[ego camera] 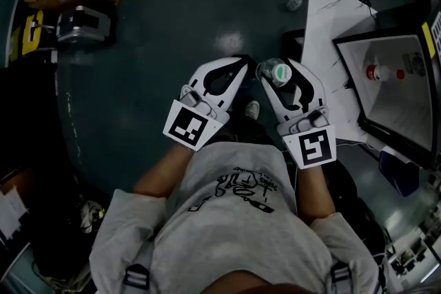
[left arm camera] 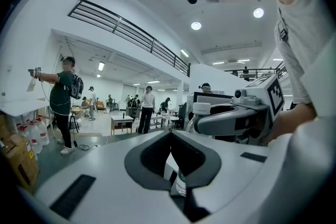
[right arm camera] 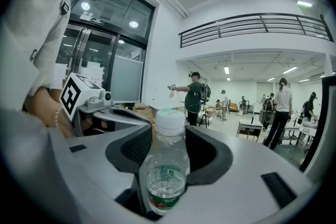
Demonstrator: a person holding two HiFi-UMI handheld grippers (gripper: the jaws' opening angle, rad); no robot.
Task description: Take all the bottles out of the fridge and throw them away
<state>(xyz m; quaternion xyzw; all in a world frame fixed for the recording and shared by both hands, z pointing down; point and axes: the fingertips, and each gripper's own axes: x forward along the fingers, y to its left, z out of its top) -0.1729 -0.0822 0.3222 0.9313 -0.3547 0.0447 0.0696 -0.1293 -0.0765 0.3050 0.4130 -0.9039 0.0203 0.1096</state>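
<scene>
Bottle: clear plastic with a pale cap, a green-and-red label low on the body and a little water inside. It stands upright, long axis vertical, cap pointing up toward our head and base toward the dark floor. It sits out in front of our chest, with the fridge off to our right and well apart from it.

Right gripper: clenched on the bottle. Its jaws reach forward and slightly left, roughly level. The dark pads press the clear body from both sides, and the neck and cap rise free above them. Its marker cube sits back by our wrist, facing up.

Left gripper: jaws drawn together at the tips, grasping nothing. It lies just beside the right one, angled forward and to the right, so the two sets of tips come close together near the bottle. We cannot tell whether they touch. Its marker cube also faces up.

Arms: left forearm and right forearm are bare. Our elbows are bent and kept close to our grey T-shirt, and the hands converge in front at about the same height.

Fridge: the door is swung open and the white interior is lit. A red-capped bottle is inside, too small for us to read its pose.
</scene>
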